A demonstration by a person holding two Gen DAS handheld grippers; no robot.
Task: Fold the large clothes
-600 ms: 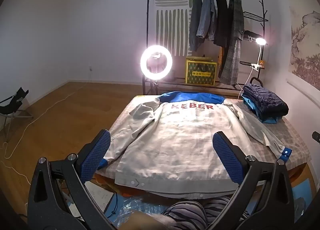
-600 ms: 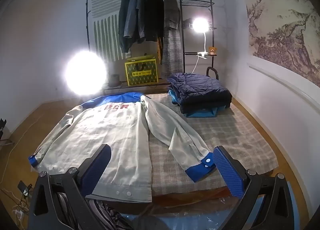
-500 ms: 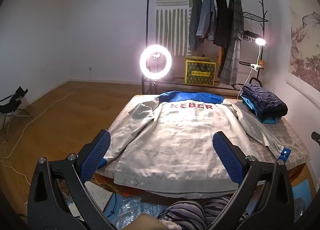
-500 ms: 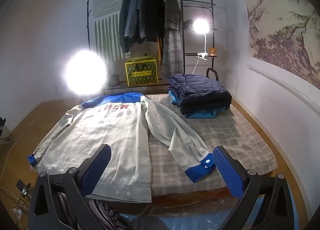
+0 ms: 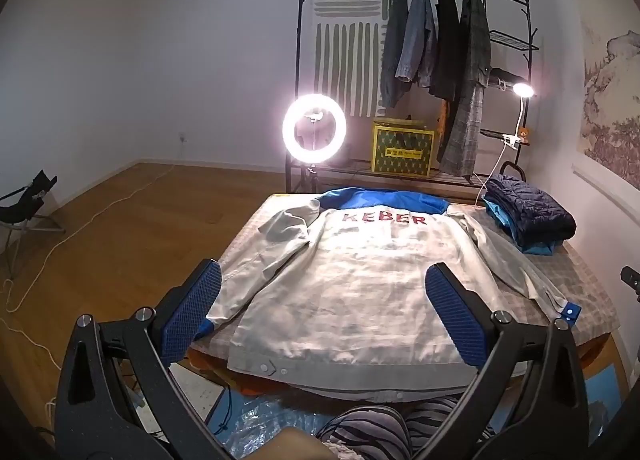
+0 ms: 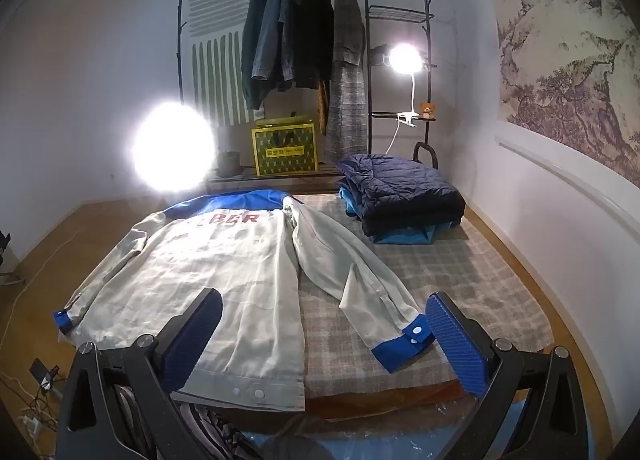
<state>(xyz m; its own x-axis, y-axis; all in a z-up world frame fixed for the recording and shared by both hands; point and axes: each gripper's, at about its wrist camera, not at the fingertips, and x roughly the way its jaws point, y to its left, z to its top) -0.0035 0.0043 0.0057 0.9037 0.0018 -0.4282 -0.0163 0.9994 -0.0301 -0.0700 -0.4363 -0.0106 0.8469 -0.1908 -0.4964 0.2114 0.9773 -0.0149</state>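
A pale grey jacket (image 5: 352, 284) (image 6: 208, 272) with a blue collar, blue cuffs and red letters lies back-up and spread flat on a checked table (image 6: 480, 284), sleeves out to both sides. My left gripper (image 5: 324, 292) hovers open above the near hem, nothing between its blue pads. My right gripper (image 6: 324, 320) hangs open above the jacket's right side. Its right pad (image 6: 456, 336) sits beside the blue right cuff (image 6: 404, 344), apart from it.
A folded dark blue puffer jacket (image 6: 400, 192) on blue clothes sits at the table's far right corner. Behind stand a ring light (image 5: 314, 128), a clothes rack (image 5: 432, 28) with hanging coats, a yellow box (image 5: 402, 152) and a clip lamp (image 6: 404, 58). A person's striped trousers (image 5: 384, 428) are below.
Both views have shifted only slightly; the jacket lies as before and both grippers stay open.
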